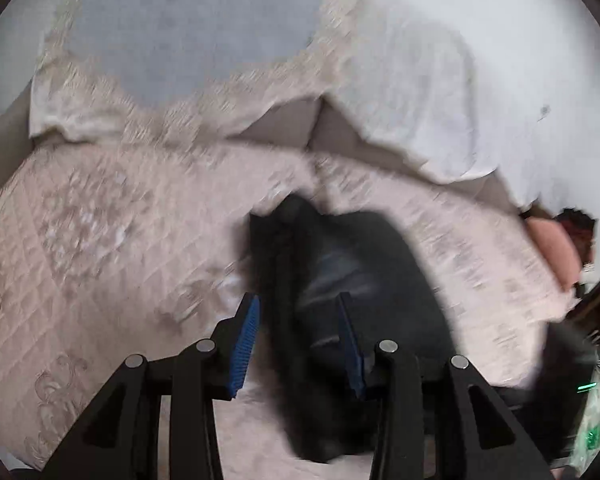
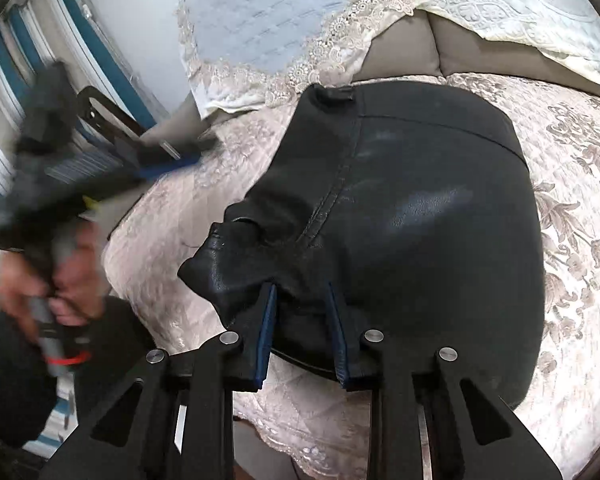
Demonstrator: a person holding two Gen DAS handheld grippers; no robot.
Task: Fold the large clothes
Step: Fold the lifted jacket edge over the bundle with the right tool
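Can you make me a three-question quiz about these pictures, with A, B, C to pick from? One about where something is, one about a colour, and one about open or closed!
1. Where does the black garment lie?
A. on a chair
B. on the quilted cover
C. in a basket

2. What colour are the pads on the tool fingers?
A. blue
B. yellow
C. red

3. How is the left tool?
A. shut tight
B. open
C. clamped on a pillow

Answers:
1 B: the black garment is spread on the pale flowered quilted cover.
2 A: the pads show bright blue.
3 B: the left tool has its fingers wide apart.
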